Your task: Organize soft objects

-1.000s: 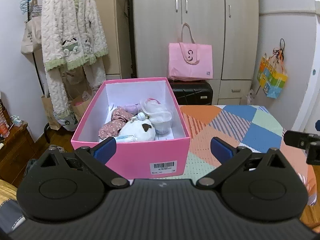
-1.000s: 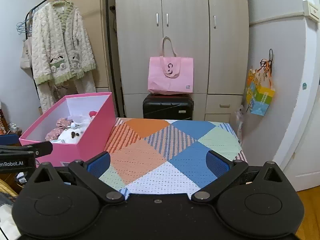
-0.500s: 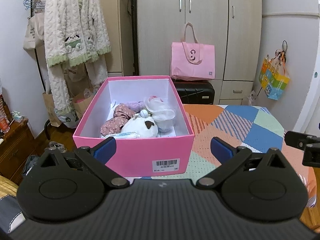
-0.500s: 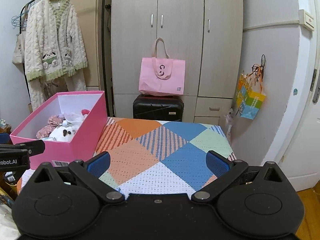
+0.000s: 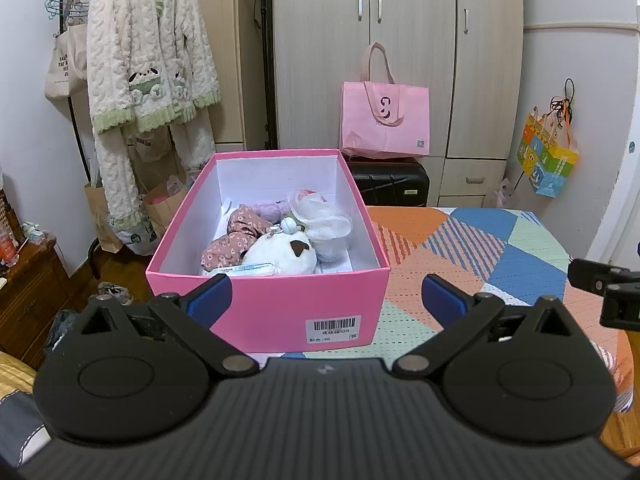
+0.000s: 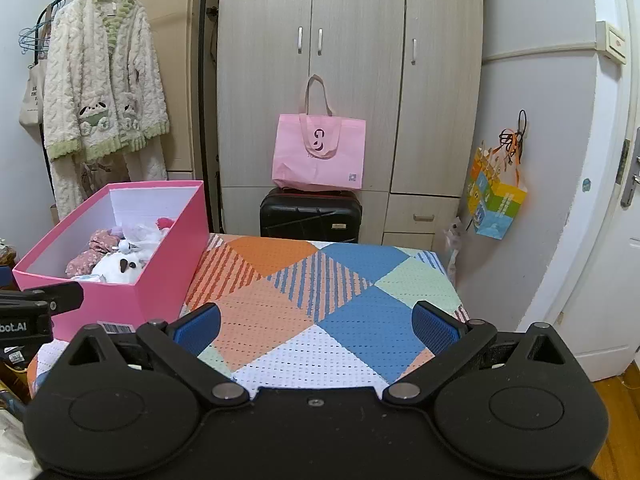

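Observation:
A pink box (image 5: 272,312) stands on the left of the patchwork-covered table (image 5: 460,248). It holds a white plush (image 5: 280,254), a floral pink cloth (image 5: 236,236), a clear bagged item (image 5: 324,220) and other soft things. My left gripper (image 5: 326,296) is open and empty, just in front of the box's near wall. My right gripper (image 6: 316,326) is open and empty above the table's near part, to the right of the box (image 6: 120,304). Its side shows in the left wrist view (image 5: 604,280).
A black suitcase (image 6: 310,220) with a pink tote bag (image 6: 318,156) on it stands behind the table against the wardrobe (image 6: 348,80). A fluffy robe (image 5: 148,64) hangs at the left. A colourful bag (image 6: 494,204) hangs on the right wall.
Both grippers have drawn back and risen a little, so the box and table look slightly lower and farther. Both stay open and empty.

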A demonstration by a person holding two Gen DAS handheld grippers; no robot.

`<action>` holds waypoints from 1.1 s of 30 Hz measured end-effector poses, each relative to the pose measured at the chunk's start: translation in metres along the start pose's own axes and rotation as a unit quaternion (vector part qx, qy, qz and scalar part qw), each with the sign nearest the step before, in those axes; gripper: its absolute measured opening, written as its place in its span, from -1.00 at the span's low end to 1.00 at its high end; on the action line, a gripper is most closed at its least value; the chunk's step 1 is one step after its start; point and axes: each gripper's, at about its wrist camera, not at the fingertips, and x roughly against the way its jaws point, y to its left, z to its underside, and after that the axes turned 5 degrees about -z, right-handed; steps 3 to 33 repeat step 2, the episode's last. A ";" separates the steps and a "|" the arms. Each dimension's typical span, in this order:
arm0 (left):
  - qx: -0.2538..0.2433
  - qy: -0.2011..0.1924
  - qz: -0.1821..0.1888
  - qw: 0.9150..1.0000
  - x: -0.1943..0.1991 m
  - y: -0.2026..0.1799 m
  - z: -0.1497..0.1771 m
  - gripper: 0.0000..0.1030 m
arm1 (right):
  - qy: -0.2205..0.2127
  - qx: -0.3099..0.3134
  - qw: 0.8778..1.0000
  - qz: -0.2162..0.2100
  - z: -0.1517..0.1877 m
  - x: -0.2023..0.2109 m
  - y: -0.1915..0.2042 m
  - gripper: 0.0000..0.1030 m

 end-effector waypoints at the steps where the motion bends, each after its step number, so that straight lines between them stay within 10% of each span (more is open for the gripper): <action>1: -0.001 -0.001 0.000 1.000 0.000 0.000 0.000 0.99 | 0.000 0.000 1.000 0.000 0.000 0.000 0.000 1.00; 33: -0.002 -0.001 0.000 1.000 0.001 -0.001 0.000 0.99 | 0.000 0.000 1.000 0.000 0.000 0.000 0.000 1.00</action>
